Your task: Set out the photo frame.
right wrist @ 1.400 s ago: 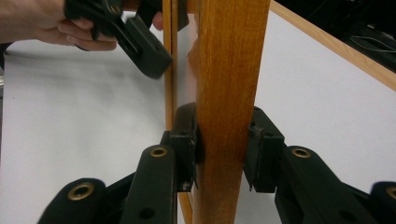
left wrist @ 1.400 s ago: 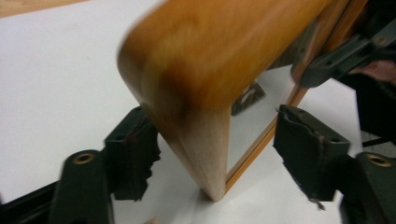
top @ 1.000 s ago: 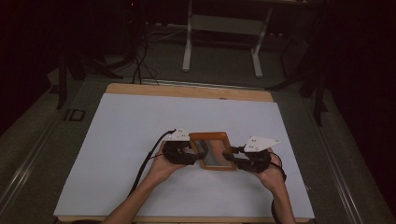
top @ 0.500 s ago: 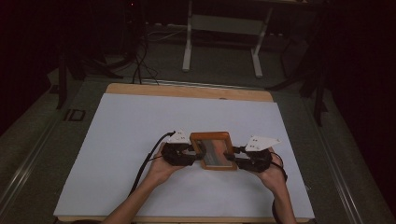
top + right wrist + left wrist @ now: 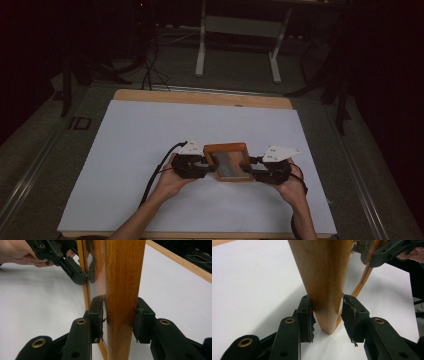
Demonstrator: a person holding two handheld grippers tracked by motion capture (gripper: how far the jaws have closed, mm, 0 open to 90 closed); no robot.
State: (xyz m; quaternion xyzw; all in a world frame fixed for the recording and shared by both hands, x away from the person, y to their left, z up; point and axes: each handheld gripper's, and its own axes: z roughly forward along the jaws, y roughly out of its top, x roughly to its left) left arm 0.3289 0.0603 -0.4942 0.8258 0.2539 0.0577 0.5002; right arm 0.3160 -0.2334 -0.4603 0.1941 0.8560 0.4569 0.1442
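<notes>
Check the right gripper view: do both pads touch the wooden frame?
Yes: the right gripper has both pads pressed against the wooden frame edge.

Left tongs [image 5: 212, 167] just closing, right tongs [image 5: 246, 169] just opening; facing inward, forearms converging from below.

high view: above the person's side, facing forward and down on the white-covered table [image 5: 150, 150], far | left gripper view: low, close behind its black fingers [image 5: 305, 315] | right gripper view: same | shared: rectangular orange-brown wooden frame [image 5: 227, 149]
</notes>
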